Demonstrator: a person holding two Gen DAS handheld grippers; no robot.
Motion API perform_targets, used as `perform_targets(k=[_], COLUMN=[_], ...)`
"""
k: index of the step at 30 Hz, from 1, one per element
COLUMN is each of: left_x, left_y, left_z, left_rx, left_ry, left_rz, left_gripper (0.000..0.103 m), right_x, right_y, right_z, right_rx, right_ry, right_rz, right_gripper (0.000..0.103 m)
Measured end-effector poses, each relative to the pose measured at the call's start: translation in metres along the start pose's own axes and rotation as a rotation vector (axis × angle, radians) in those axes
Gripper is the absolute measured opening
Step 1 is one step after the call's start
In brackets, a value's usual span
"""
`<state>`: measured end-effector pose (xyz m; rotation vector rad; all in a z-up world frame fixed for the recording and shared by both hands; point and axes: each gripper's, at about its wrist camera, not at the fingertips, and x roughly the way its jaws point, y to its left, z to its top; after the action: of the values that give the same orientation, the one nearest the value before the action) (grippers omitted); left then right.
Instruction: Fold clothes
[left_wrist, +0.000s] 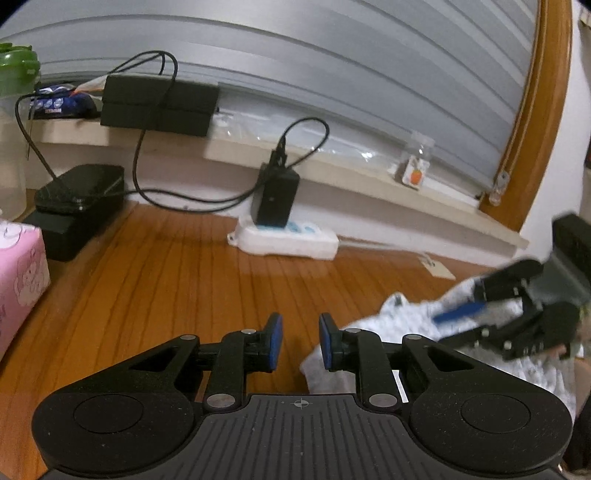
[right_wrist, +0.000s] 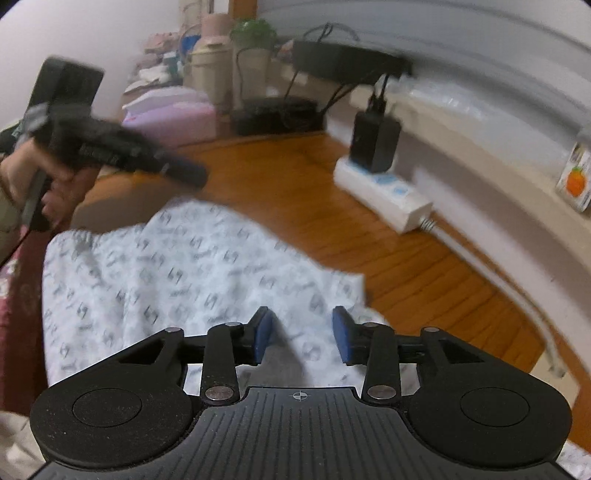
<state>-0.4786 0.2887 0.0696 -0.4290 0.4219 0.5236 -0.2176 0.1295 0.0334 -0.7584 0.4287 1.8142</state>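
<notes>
A white garment (right_wrist: 177, 266) with a small grey print lies spread on the wooden table (right_wrist: 280, 177). My right gripper (right_wrist: 303, 338) hovers over its near right part, open, with cloth below the gap and neither blue pad pressing on it. In the left wrist view the garment (left_wrist: 399, 325) lies to the right. My left gripper (left_wrist: 301, 341) is open over bare wood at the garment's left edge, with nothing between its pads. Each gripper shows blurred in the other's view: the right gripper (left_wrist: 458, 323) over the cloth, the left gripper (right_wrist: 184, 171) held by a hand (right_wrist: 55, 177).
A white power strip (left_wrist: 284, 240) with a black adapter (left_wrist: 277, 199) and cables lies along the wall. A black box (left_wrist: 79, 206) and a pink tissue box (left_wrist: 18, 273) stand at the left. The sill holds a black case (left_wrist: 159, 105) and a small bottle (left_wrist: 415, 162).
</notes>
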Motion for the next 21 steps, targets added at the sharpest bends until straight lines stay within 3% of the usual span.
perform_targets(k=[1,3,9,10,12,18,20,21], left_x=[0.002,0.008,0.04,0.046,0.058,0.099,0.109,0.113], left_y=[-0.001,-0.004,-0.032,-0.04,-0.057,-0.108,-0.12,-0.122], left_z=[0.003,0.009,0.033,0.036,0.04,0.039,0.035,0.033], left_rx=[0.0,0.005,0.066,0.086,0.126,0.231,0.268,0.273], left_ry=[-0.001,-0.002,0.048,0.061,0.088,0.216,0.244,0.256], left_rz=[0.001,0.002,-0.019,-0.028,-0.053,-0.111,-0.095,-0.091], left_gripper=[0.023,0.023,0.023,0.032,0.038,0.038,0.038,0.031], right_x=[-0.003,-0.014,-0.041,-0.045,-0.053,-0.052,-0.051,-0.051], right_y=[0.004,0.011,0.034,0.039,0.05,0.06,0.058,0.058], right_z=[-0.003,-0.008,-0.026,-0.03,-0.038,-0.049,-0.051,-0.052], right_rx=[-0.017,-0.05,-0.09,-0.103,-0.13,-0.162,-0.155,-0.153], right_ry=[-0.01,-0.043,-0.019,-0.014,-0.006,-0.006,-0.008,-0.009], right_rz=[-0.004,-0.038,0.045,0.057,0.075,0.045,0.044,0.042], right_gripper=[0.004,0.004,0.004,0.004,0.004,0.004,0.004,0.004])
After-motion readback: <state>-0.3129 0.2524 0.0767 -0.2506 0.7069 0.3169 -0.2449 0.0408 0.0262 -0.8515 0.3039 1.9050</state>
